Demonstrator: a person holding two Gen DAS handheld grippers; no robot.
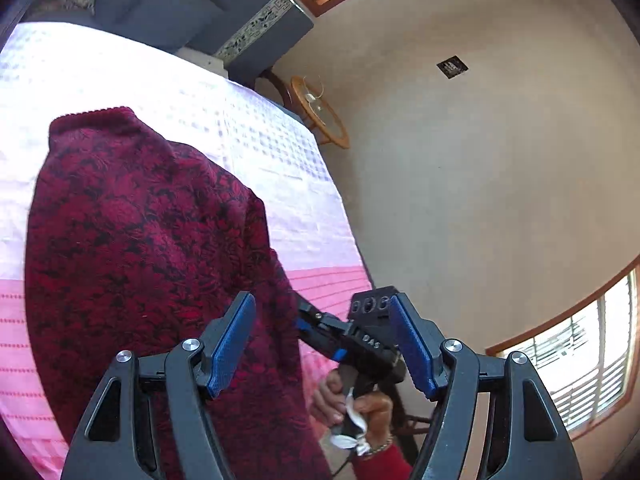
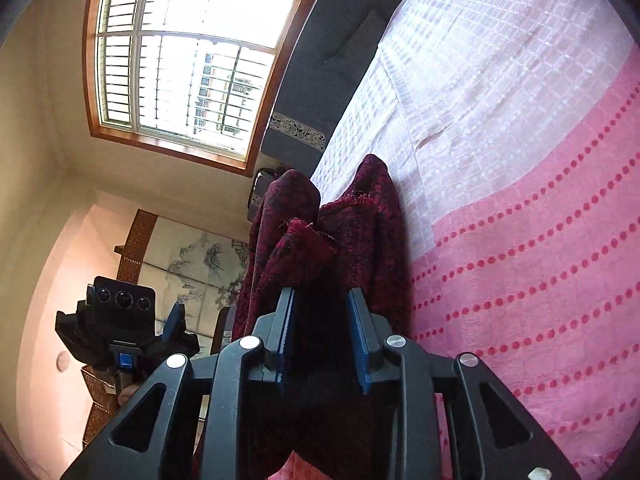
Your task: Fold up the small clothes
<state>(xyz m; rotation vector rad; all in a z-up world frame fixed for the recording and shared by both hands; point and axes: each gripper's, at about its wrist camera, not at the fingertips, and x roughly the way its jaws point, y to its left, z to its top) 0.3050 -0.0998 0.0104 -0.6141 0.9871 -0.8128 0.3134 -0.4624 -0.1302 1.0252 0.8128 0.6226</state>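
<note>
A dark red and black patterned knit garment (image 1: 152, 248) hangs in the air over the bed. In the right wrist view it (image 2: 340, 232) bunches between my blue pads. My right gripper (image 2: 324, 312) is shut on the garment and holds it up. It also shows in the left wrist view (image 1: 316, 320), gripping the garment's edge, with a hand on its handle. My left gripper (image 1: 320, 340) is open and empty, beside the hanging cloth. It also shows at lower left in the right wrist view (image 2: 176, 320).
The bed (image 2: 520, 240) has a pink dotted cover and a white checked blanket (image 1: 120, 76). A dark headboard (image 1: 192, 8) stands behind it. A round wooden side table (image 1: 320, 116) stands by the wall. Barred windows (image 2: 180, 48) are nearby.
</note>
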